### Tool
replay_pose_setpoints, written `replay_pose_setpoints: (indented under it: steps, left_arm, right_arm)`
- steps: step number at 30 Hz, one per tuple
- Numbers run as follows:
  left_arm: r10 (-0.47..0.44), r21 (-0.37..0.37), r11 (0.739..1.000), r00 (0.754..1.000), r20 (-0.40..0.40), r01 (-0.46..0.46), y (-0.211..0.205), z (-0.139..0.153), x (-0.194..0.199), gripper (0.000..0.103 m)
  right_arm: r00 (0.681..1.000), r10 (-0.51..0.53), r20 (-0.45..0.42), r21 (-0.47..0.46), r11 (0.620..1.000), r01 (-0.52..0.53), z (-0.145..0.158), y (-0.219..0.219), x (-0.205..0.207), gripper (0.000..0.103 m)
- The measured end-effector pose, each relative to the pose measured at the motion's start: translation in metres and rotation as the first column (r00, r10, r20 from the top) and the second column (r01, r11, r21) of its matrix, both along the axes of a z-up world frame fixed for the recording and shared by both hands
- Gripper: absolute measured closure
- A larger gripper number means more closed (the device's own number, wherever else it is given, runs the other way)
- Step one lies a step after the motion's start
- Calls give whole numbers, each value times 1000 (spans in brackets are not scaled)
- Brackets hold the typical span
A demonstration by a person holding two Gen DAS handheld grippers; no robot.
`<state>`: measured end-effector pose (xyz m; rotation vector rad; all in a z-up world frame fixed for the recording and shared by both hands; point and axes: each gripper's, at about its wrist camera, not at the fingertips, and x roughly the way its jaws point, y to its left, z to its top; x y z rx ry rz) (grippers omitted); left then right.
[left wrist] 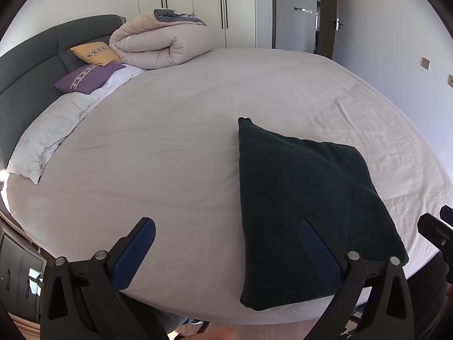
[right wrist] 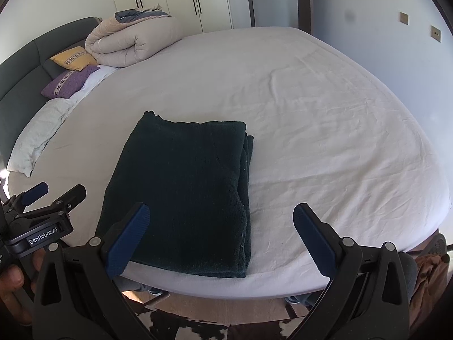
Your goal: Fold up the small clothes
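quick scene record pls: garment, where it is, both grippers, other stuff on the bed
garment: dark green knit, folded into a rectangle, layered edges on its right side
surface: bed, near front edge
left gripper: jaws open, empty, above the garment's left edge
right gripper: jaws open, empty, above the garment's right edge
contact: neither grips cloth
also on bed: rolled duvet, yellow cushion, purple cushion, white pillow
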<state>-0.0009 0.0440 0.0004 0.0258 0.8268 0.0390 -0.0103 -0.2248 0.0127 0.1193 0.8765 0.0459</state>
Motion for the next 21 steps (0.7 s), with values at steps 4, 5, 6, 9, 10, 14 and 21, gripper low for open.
replay_pose_setpoints:
  steps: [4,5,6,9,10,14,21]
  left_arm:
    - [-1,-2,1000,1000,-2,1,0,-1,0,0]
    - [-1,-2,1000,1000,-3,1,0,-1,0,0]
    - [0,-2,1000,1000,-3,0,0,-2,0,0]
    - [2,-5,1000,1000,-7,-2,1,-3,0,0]
    - [2,-5,1000,1000,-7,-2,1,-3,0,0]
    - [1,-5,1000,1000,-8,-1,2,-4,1,0]
    - [1,-7,1000,1000,-9,-1,2,-4,1,0]
  right_arm:
    - [1000,2,-7,-2,1000,-2,-2,-1,1,0]
    - [1000,3,-8,-3,1000,-3,-2,-1,1,0]
    - [1000,3,-10,-4,1000,-3,-3,-1,2,0]
    - [1000,4,-15,-6,1000,-4,-4,1,2,0]
    - [1000,4,-16,-7,1000,-4,-5,2,2,0]
    - [1000,5,-19,-10,1000,-5,-5,3,2,0]
    - [1000,0,-22,-10,1000,-1,-6,2,3,0]
